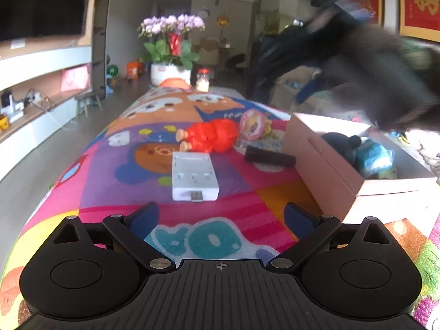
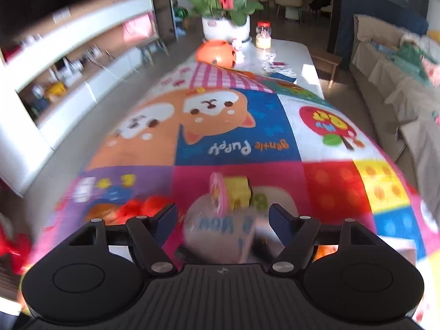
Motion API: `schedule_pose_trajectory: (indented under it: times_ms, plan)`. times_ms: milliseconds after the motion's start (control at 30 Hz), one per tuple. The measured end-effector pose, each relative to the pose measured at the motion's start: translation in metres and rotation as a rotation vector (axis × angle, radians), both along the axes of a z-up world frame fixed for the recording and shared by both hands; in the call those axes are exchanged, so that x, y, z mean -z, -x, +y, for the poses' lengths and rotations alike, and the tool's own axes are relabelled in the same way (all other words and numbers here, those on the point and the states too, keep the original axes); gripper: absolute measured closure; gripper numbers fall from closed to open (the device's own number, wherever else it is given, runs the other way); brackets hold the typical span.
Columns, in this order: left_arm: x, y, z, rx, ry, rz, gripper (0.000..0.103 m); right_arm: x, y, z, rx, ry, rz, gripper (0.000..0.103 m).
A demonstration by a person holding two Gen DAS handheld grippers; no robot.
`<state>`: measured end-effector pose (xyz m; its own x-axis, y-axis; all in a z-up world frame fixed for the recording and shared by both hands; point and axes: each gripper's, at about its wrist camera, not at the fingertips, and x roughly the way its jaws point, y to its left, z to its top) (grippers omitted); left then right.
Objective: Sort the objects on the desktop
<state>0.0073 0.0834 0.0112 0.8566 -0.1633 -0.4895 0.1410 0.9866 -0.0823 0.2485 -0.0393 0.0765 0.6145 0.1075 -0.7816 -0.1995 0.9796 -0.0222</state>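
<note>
Left wrist view: the left gripper hovered low over the desk, which was covered by a patchwork cartoon cloth; its jaws were spread wide and held nothing. Just beyond them lay a white battery charger, USB plug toward the camera. Farther off lay a red doll on its side, with a pink lollipop-style toy touching it on the right and a black cylinder nearer. To the right stood an open pink box holding a dark plush toy and a blue packet. A blurred dark shape at upper right, presumably the right gripper, hung above the box.

Right wrist view: the right gripper's jaws were spread, and between them sat a blurred pink-and-yellow wrapped toy; contact could not be judged. At the far end stood a potted orchid, an orange ball and a jar.
</note>
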Motion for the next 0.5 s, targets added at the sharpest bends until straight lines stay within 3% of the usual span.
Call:
schedule_pose_trajectory:
  times_ms: [100,200,267,333,400,500]
  plan:
    - [0.0,0.001,-0.002,0.012,-0.004,-0.01,0.003,0.023,-0.029,0.015,0.026,0.037,0.05,0.033]
    - [0.001,0.0,-0.001,0.015,0.006,-0.002,0.003,0.035,-0.043,0.024,0.03,0.069,0.071,0.049]
    - [0.001,0.0,0.0,0.016,0.017,0.0,0.003,0.037,-0.043,0.028,-0.004,0.08,0.101,0.074]
    - [0.001,0.0,0.0,0.018,0.018,-0.004,0.003,0.031,-0.035,0.026,-0.029,0.064,0.108,0.079]
    - [0.0,0.001,0.0,0.021,0.017,-0.008,0.003,0.019,-0.018,0.027,-0.077,0.058,0.083,0.094]
    - [0.001,0.001,0.0,0.018,0.019,-0.007,0.003,-0.005,0.016,0.018,-0.133,0.001,0.068,0.095]
